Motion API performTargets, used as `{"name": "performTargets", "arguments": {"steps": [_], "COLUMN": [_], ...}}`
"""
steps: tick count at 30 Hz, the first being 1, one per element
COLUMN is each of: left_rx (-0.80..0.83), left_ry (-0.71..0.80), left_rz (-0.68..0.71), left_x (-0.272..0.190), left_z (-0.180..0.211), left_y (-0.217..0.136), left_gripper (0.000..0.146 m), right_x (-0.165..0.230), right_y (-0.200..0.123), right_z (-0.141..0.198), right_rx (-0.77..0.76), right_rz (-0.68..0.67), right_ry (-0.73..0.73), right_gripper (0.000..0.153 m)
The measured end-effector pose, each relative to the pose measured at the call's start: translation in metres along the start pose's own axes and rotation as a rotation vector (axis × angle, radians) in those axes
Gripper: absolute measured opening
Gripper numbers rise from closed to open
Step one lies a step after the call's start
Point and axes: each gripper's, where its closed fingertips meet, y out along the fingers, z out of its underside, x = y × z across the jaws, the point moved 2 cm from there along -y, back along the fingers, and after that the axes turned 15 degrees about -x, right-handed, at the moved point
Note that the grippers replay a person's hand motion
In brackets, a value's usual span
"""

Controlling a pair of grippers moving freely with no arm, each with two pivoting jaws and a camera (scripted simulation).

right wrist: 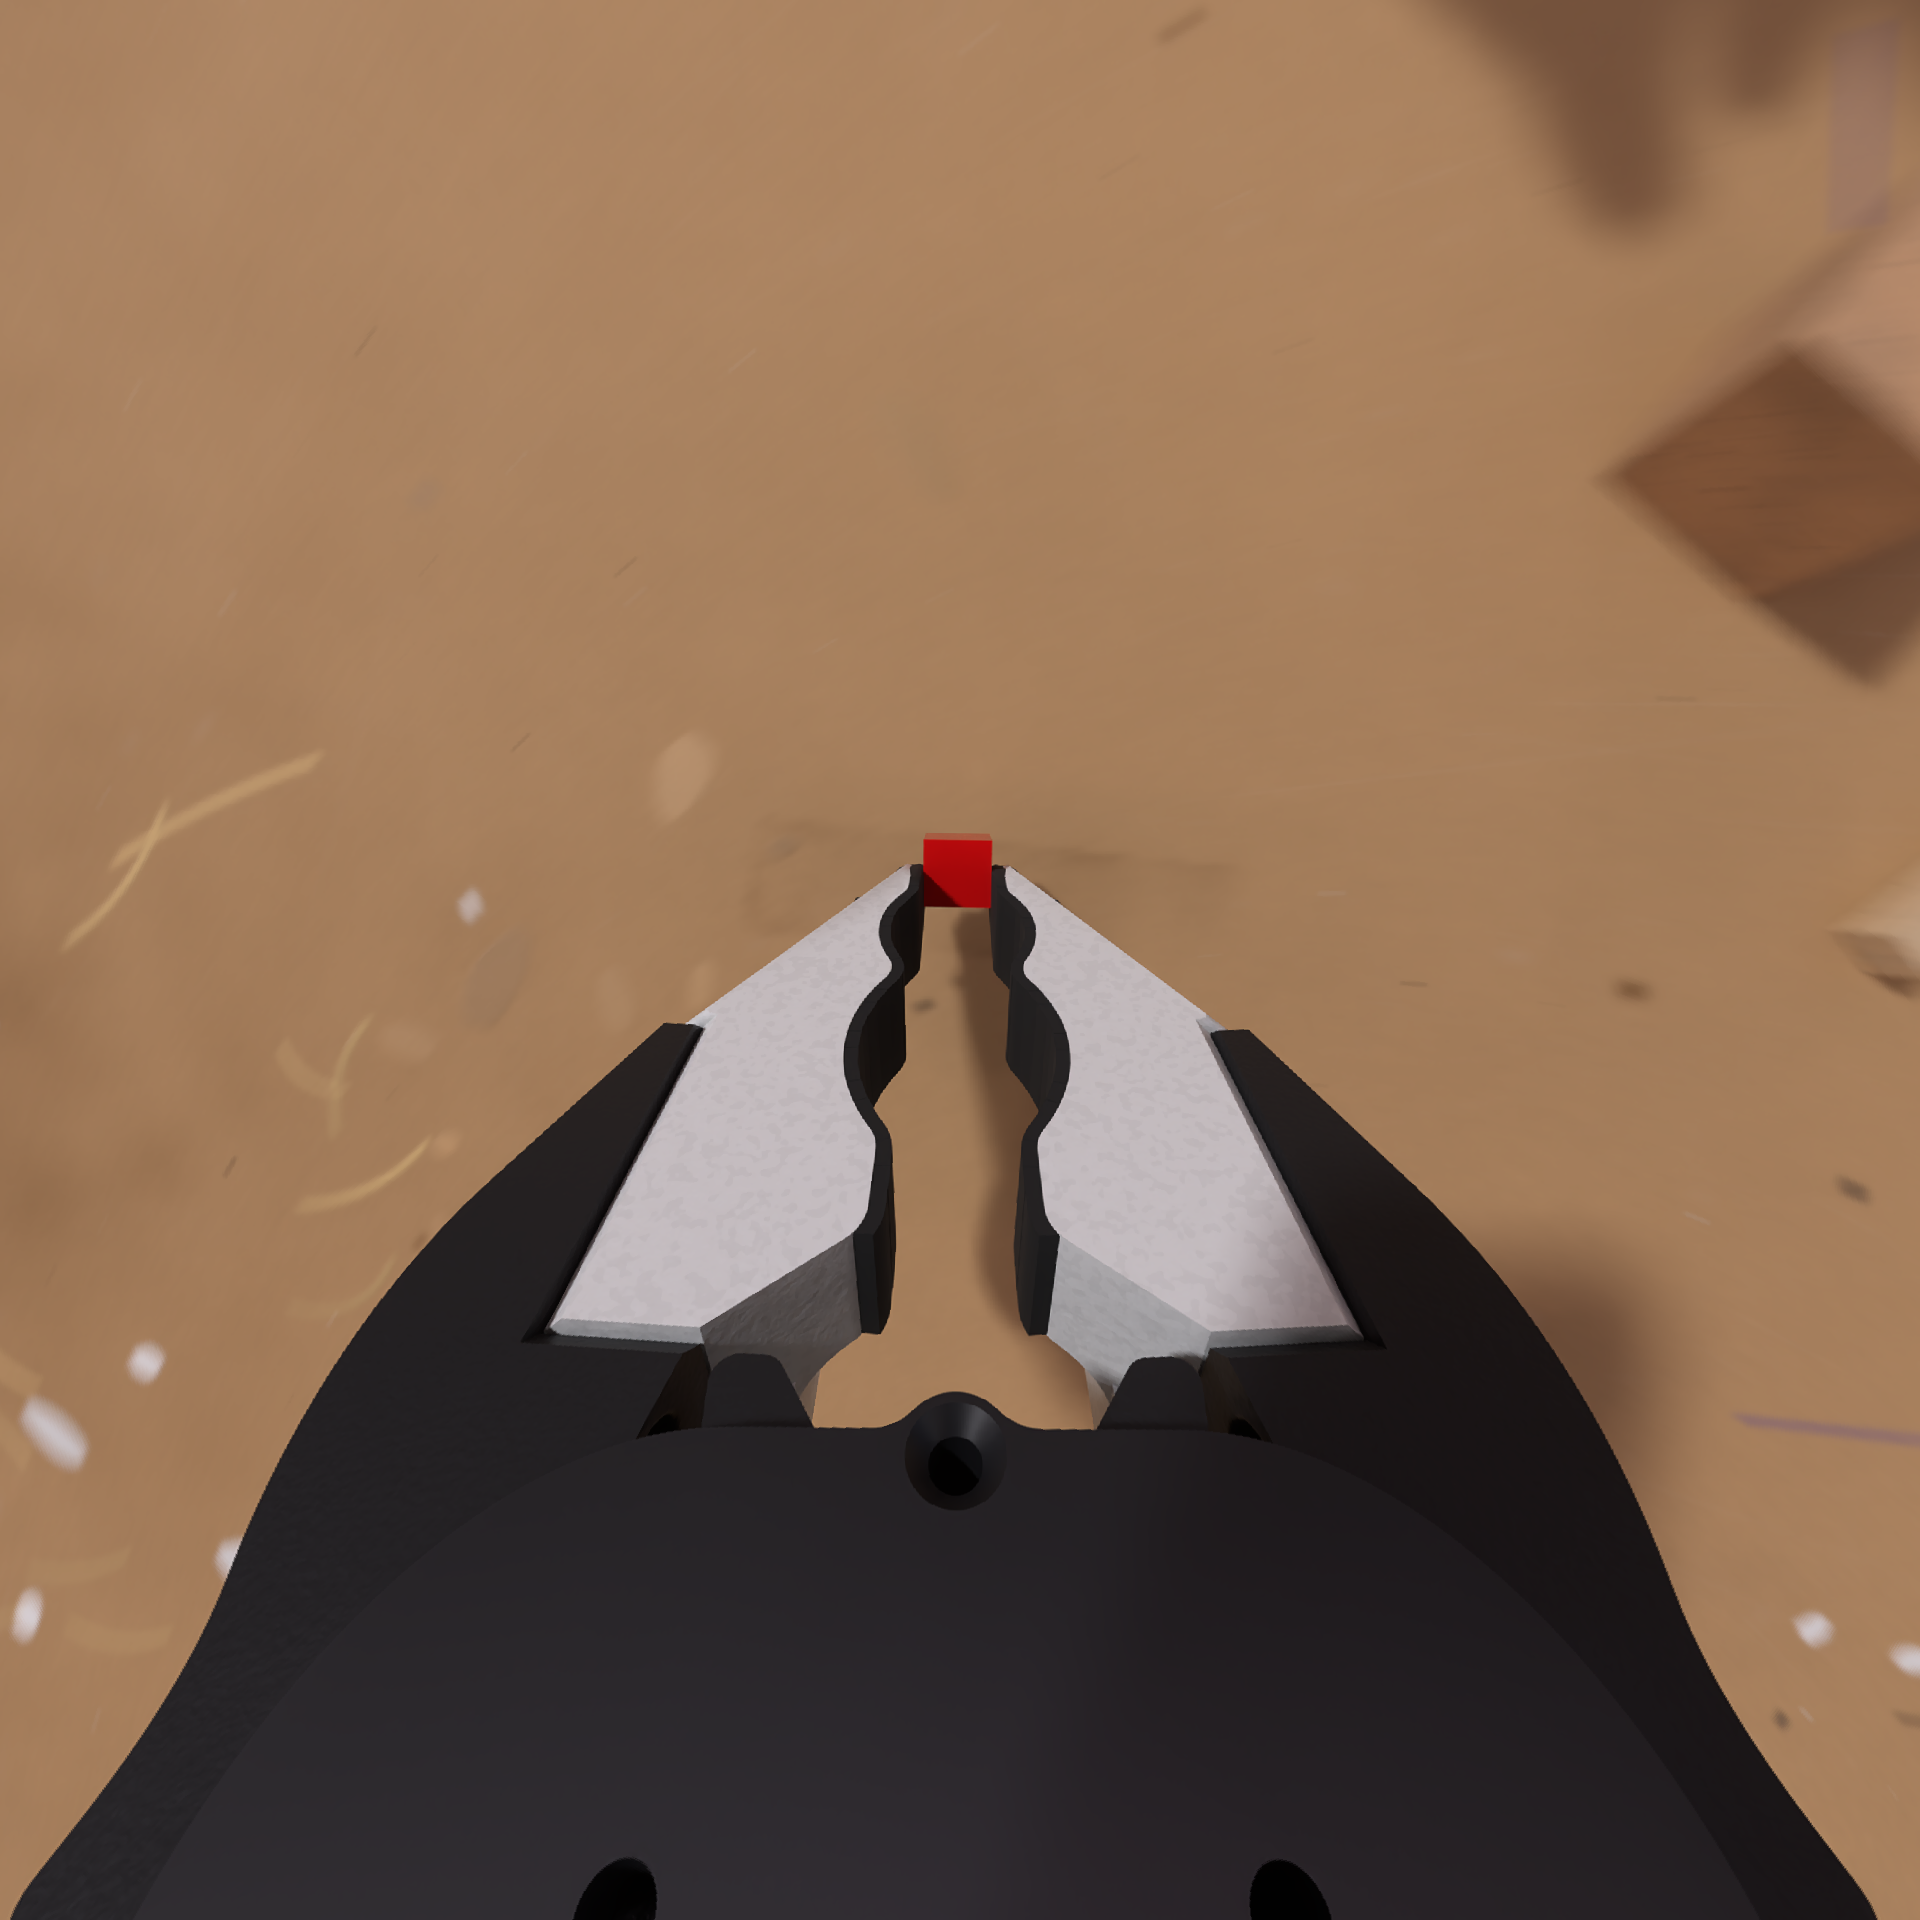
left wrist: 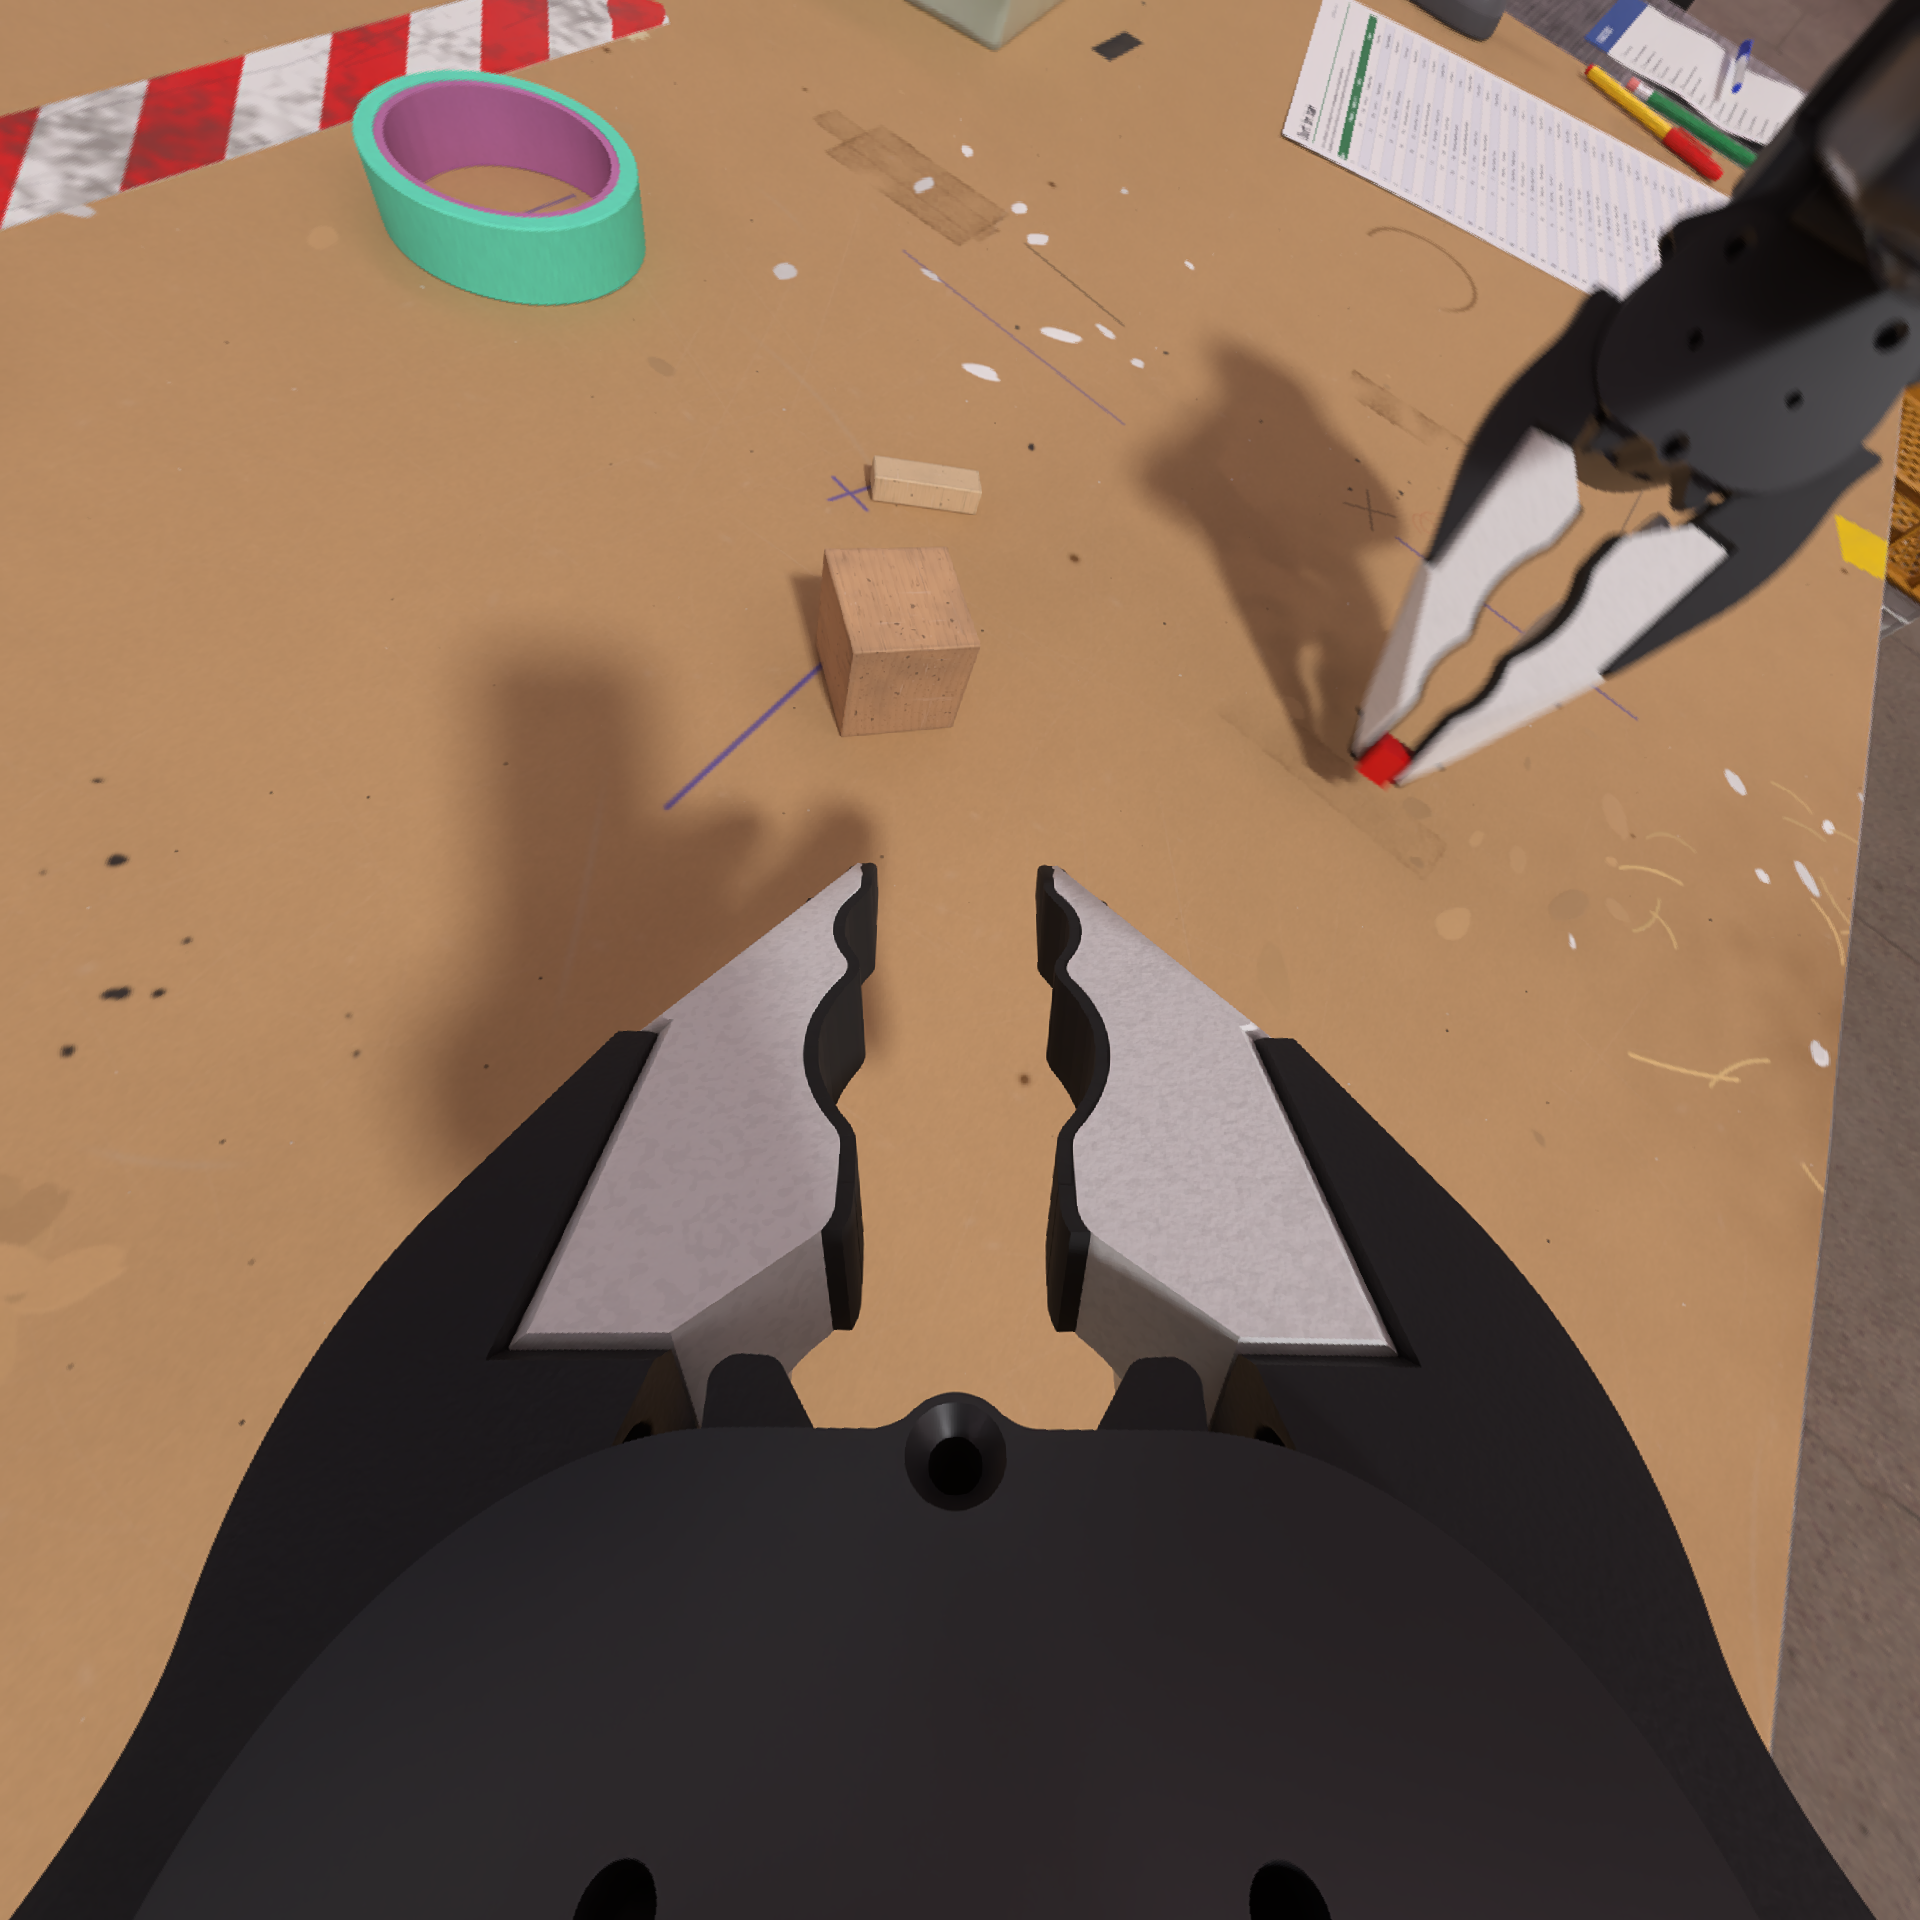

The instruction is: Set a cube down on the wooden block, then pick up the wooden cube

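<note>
Table (left wrist: 312, 727): tan board surface with paint flecks, pen lines and dark spots; it carries everything below, and its right edge shows in the left wrist view.
Striped tape strip (left wrist: 260, 94): red and white, stuck flat across the far left corner.
Printed sheet (left wrist: 1475, 156): white paper lying flat at the far right, with coloured pens (left wrist: 1662, 125) just beyond it.
Left gripper (left wrist: 956, 883): hovers above the table, pointing toward the wooden cube; its 2 fingers stand moderately apart with only bare table between them.
Right gripper (right wrist: 957, 883): tilted down to the table at the right side; its 2 fingertips are pinched narrowly around the red cube. Also seen from the left wrist view (left wrist: 1387, 764).
Tape roll (left wrist: 499, 187): green outside, purple inside, lying on its side at the far left, well apart from the blocks.
Wooden cube (left wrist: 899, 639): light brown, resting on the table straight ahead of the left gripper, untouched; blurred at the right edge of the right wrist view (right wrist: 1787, 499).
Wooden block (left wrist: 925, 483): small pale flat piece just beyond the wooden cube, apart from it, with nothing on top.
Red cube (right wrist: 957, 871): tiny, held between the right fingertips, at or just above the table surface, well to the right of the wooden block; which of the 2 I cannot tell.
</note>
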Motion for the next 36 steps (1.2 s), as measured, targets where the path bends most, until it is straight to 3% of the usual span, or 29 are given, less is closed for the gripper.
{"name": "performTargets", "arguments": {"steps": [4, 7, 10, 13, 18, 23, 25, 31, 36], "left_rx": [-0.009, -0.010, -0.004, 0.005, 0.002, -0.011, -0.015, -0.027, -0.035], "left_ry": [-0.002, -0.011, 0.003, 0.006, -0.009, -0.007, -0.005, -0.016, -0.025], "left_rz": [-0.021, -0.018, -0.018, -0.017, -0.011, -0.011, -0.014, -0.017, -0.021], "left_x": [0.001, -0.002, -0.006, -0.009, -0.008, -0.008, -0.007, -0.005, -0.002], "left_z": [-0.002, -0.002, 0.000, 0.005, 0.009, 0.008, 0.007, 0.008, 0.010], "left_y": [-0.004, -0.004, -0.007, -0.011, -0.015, -0.020, -0.022, -0.024, -0.026], "left_gripper": [0.030, 0.030, 0.030, 0.030, 0.030, 0.029, 0.029, 0.029, 0.029], "right_x": [-0.087, -0.152, -0.177, -0.190, -0.197, -0.199, -0.200, -0.196, -0.157], "right_y": [-0.019, -0.030, -0.019, -0.011, -0.001, 0.000, -0.002, -0.020, 0.008], "right_z": [-0.033, -0.035, -0.036, -0.018, 0.001, -0.002, -0.006, -0.034, -0.072], "right_rx": [-0.110, -0.030, 0.012, 0.160, 0.212, 0.191, 0.179, 0.100, -0.101], "right_rz": [0.334, 0.584, 0.582, 0.635, 0.595, 0.598, 0.609, 0.672, 0.520], "right_ry": [0.238, 0.419, 0.593, 0.634, 0.677, 0.653, 0.626, 0.529, 0.482], "right_gripper": [0.012, 0.012, 0.012, 0.012, 0.012, 0.012, 0.021, 0.022, 0.037]}}
